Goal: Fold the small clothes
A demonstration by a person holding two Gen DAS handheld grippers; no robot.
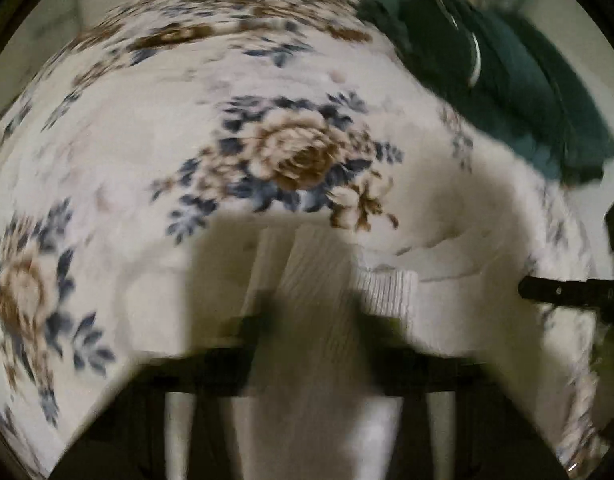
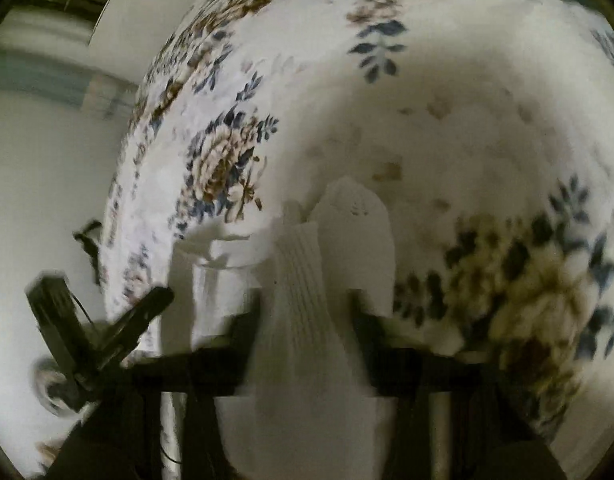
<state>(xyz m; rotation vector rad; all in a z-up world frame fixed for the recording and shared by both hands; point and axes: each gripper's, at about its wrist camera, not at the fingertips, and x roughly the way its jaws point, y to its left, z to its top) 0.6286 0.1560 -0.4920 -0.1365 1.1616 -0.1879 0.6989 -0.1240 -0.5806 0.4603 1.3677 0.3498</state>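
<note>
A white ribbed-knit sock (image 1: 319, 320) runs up between the fingers of the left gripper (image 1: 313, 312), its banded cuff (image 1: 387, 292) folded out toward 3 o'clock. The dark fingers press against the knit on both sides, so the left gripper looks clamped on the sock, though motion blur softens every edge. Beneath lies a floral bedspread (image 1: 147, 152), pale and soft, printed with tan roses and slate-blue leaves. At 1 o'clock a dark green garment (image 1: 507, 92) lies crumpled on it, fuzzy in texture, with a thin bright curved line across it that I cannot identify. At 3 o'clock the tip of a black finger of the right gripper (image 1: 563, 292) enters, cut off by the rim.

In the right wrist view, the right gripper (image 2: 307, 312) likewise pinches the sock (image 2: 303, 300), whose vertical ribs flare downward; a rounded, smoother part (image 2: 359, 232) stands behind at 12 o'clock. The bedspread (image 2: 467, 120) curves across the view. The left gripper (image 2: 107, 328) shows at 8 o'clock as tilted black bars, badly blurred. Both tools point down toward the bed.
</note>
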